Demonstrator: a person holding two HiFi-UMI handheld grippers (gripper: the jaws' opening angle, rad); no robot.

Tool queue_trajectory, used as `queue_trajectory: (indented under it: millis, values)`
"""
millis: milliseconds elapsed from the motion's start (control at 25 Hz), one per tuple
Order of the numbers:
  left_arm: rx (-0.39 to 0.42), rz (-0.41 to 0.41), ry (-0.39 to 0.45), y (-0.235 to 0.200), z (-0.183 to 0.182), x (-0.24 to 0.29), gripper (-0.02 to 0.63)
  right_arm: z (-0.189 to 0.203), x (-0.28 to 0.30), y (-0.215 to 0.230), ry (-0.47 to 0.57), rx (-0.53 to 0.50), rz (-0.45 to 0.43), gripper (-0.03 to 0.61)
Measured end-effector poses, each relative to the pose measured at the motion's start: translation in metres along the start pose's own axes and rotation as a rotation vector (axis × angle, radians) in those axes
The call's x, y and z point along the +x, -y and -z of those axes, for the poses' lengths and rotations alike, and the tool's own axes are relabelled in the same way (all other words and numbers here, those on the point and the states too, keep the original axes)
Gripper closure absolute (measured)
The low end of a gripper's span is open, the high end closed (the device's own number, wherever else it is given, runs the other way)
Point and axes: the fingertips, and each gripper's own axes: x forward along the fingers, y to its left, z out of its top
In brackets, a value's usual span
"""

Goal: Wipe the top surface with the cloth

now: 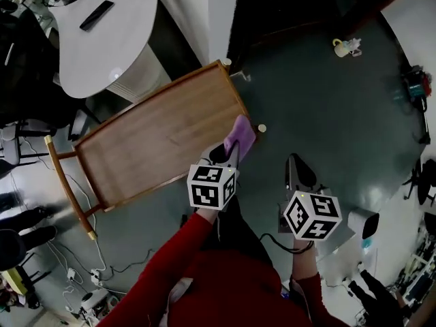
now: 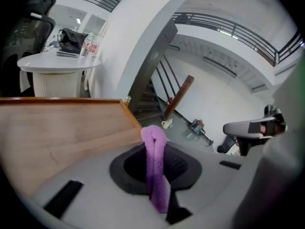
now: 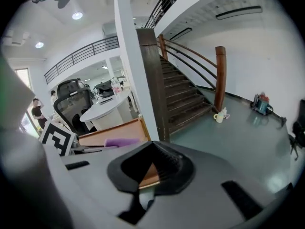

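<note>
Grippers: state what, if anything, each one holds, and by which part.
The left gripper holds the purple cloth, pinched along a folded bunch, with the fold poking out past the jaw tips. The right gripper holds nothing; its jaws are shut.

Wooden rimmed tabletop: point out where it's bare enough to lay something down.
All of the wooden rimmed tabletop is bare, from the handle end to the staircase corner. Only its near right edge is crowded, where the left gripper holds the folded purple cloth.

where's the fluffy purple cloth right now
In the head view, the fluffy purple cloth is pinched in the left gripper, at the right-hand edge of the wooden tabletop.
</note>
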Motion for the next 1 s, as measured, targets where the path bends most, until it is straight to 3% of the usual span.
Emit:
queue_trajectory:
  millis: [120,240,440,560,680,800,1000]
  values:
    - [-0.069,-0.117,0.015,-0.038,0.004,-0.013,0.566,-0.011,0.020,-0.018,-0.034,-0.065,-0.079,0.575]
    - [-0.151,-0.273,0.028,-0.101,0.019,-0.052,0.566,-0.021,0.051,-0.063,-0.072,-0.155,-0.196,0.575]
    - [-0.251,-0.625,0.076,-0.210,0.057,-0.154,0.566,-0.016,0.091,-0.174,-0.145,-0.309,-0.455,0.575]
    - [-0.294,-0.837,0.096,-0.248,0.083,-0.230,0.566,0.000,0.088,-0.243,-0.185,-0.405,-0.604,0.575]
    - [-0.330,-0.997,0.107,-0.269,0.103,-0.284,0.566,0.011,0.087,-0.285,-0.220,-0.479,-0.706,0.575]
    - [-0.356,-1.078,0.117,-0.277,0.116,-0.306,0.566,0.021,0.093,-0.307,-0.246,-0.533,-0.763,0.575]
    - [-0.380,-1.106,0.119,-0.273,0.124,-0.306,0.566,0.033,0.096,-0.325,-0.266,-0.560,-0.798,0.575]
